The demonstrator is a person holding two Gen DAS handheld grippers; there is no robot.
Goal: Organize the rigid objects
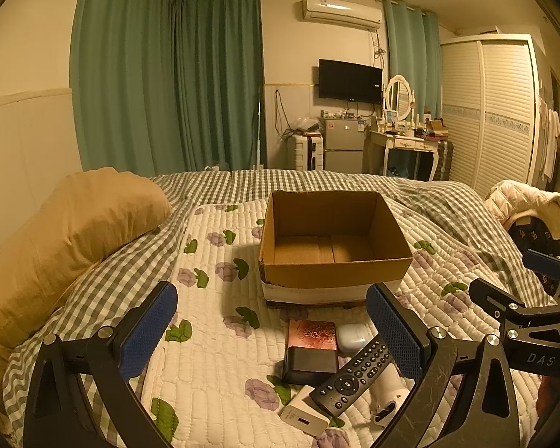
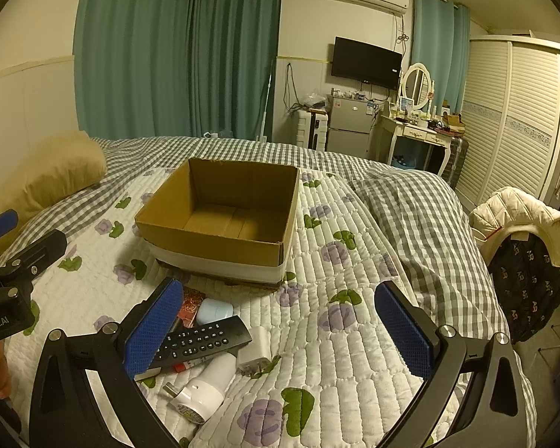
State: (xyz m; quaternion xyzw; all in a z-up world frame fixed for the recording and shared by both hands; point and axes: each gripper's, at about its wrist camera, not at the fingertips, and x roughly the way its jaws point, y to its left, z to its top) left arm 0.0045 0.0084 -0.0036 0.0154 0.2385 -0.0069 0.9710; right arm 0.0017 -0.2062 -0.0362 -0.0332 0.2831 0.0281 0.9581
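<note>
Both grippers (image 1: 270,330) (image 2: 280,330) gaping, empty — cardboard box (image 1: 332,272) behind remote (image 1: 354,377) (perhaps chargers beside), pillow (image 1: 74,231) left

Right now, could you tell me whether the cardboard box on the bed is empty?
Empty: both views show the cardboard box open-topped with bare floor, nothing inside.

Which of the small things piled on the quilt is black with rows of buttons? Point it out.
The remote control, lying slantwise on top of the pile in front of the cardboard box. The earbud case, the charger and the plug-in cylinder are white and buttonless.
</note>
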